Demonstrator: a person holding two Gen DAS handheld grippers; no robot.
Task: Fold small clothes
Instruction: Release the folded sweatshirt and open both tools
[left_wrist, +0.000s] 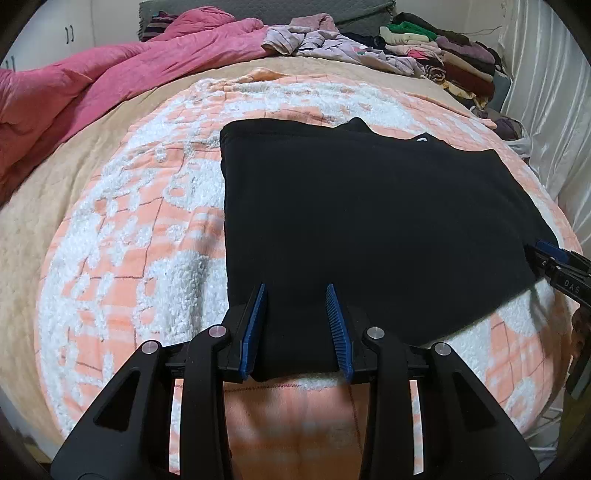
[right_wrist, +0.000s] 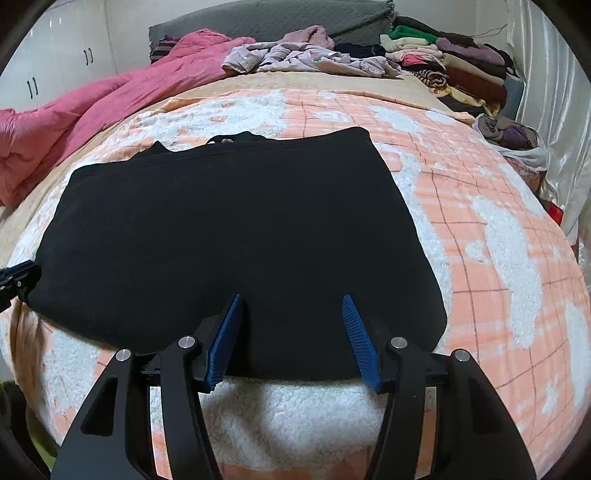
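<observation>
Far to the left, heaped well away from the work: pink duvet (left_wrist: 92, 85), apparently pushed off to free a working patch. Next over, spread flat and wide, peach-and-white fleece blanket (left_wrist: 129, 240), serving as the folding surface.

Laid square on the middle of it, black garment (left_wrist: 369, 206), smooth and roughly rectangular, seemingly with its sides already turned in, near hem toward the person.

Over the left end of that near hem, left gripper (left_wrist: 295, 287): jaws apart by a modest gap, astride the hem, blue pads either side of the cloth but not pinching it. Probably poised there to take one corner.

Toward the right end of the same hem, right gripper (right_wrist: 291, 296): jaws spread wider, likewise astride the edge, nothing clamped. Set at both ends, most likely, so as to lift the hem evenly and carry it across for another fold.

Beyond, along the far side: crumpled lilac clothes (left_wrist: 332, 44), presumably waiting their turn. Farthest right, beside the white curtain (left_wrist: 546, 110), stacked folded clothes (left_wrist: 461, 62), seemingly finished and kept apart from the loose heap.
</observation>
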